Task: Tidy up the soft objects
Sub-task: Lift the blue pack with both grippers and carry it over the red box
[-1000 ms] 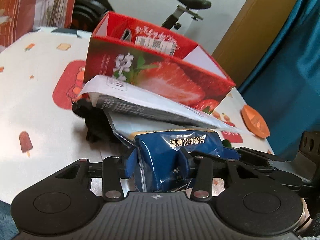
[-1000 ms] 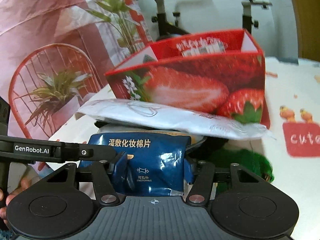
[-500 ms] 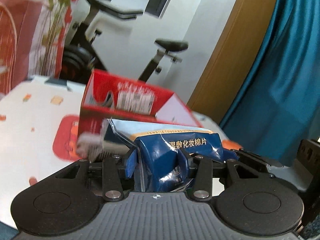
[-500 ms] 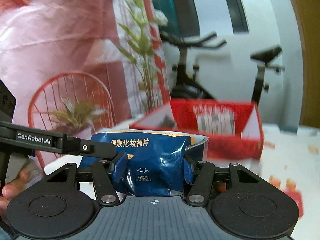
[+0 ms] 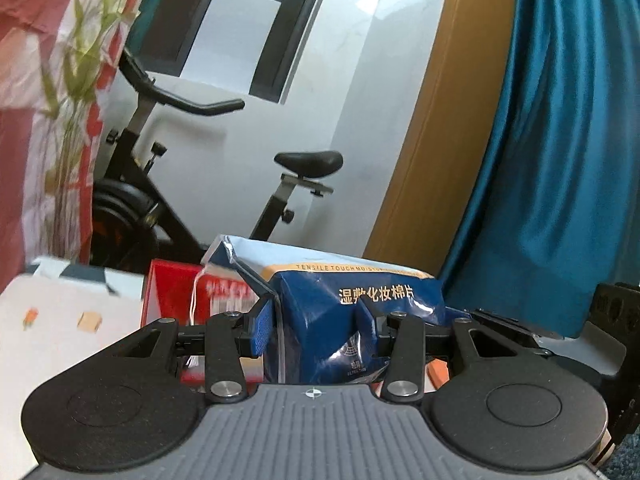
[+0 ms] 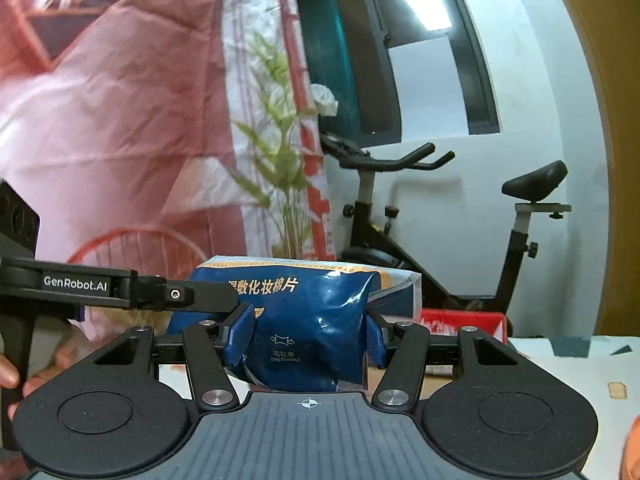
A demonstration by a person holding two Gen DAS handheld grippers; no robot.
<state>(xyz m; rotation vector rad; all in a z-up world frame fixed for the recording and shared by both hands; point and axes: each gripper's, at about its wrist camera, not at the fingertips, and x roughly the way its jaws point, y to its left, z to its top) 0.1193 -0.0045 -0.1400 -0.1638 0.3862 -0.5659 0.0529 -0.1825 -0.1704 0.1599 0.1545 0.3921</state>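
- Blue cotton-pad pouch point(image 5: 352, 320) held in the air by both tools at once, above and in front of the red strawberry box point(image 5: 176, 300), with the table point(image 5: 60, 320) lower at the left.
- Left gripper point(image 5: 316, 328) clamped on the pouch, blue pads pressing into the film and creasing it.
- Right gripper point(image 6: 306, 338) likewise clamped on the same pouch point(image 6: 316, 320), pads dented into its sides.
- Risk of tearing or stretching the film: two grips on one soft pack, so any drift apart between the hands pulls straight on the seams.
- Risk of a slip: slick foil and a squashy filling, so likely to slide out if one side eases off while the pack is tilted.
- Risk of a lopsided drop: releasing one side first leaves the pack hanging from the other and swinging, possibly catching the box wall point(image 6: 460, 320) instead of falling inside.
- Box mostly hidden behind the pouch in both views, so hard to judge clearance over its rim; possible knock against the cardboard when lowering.
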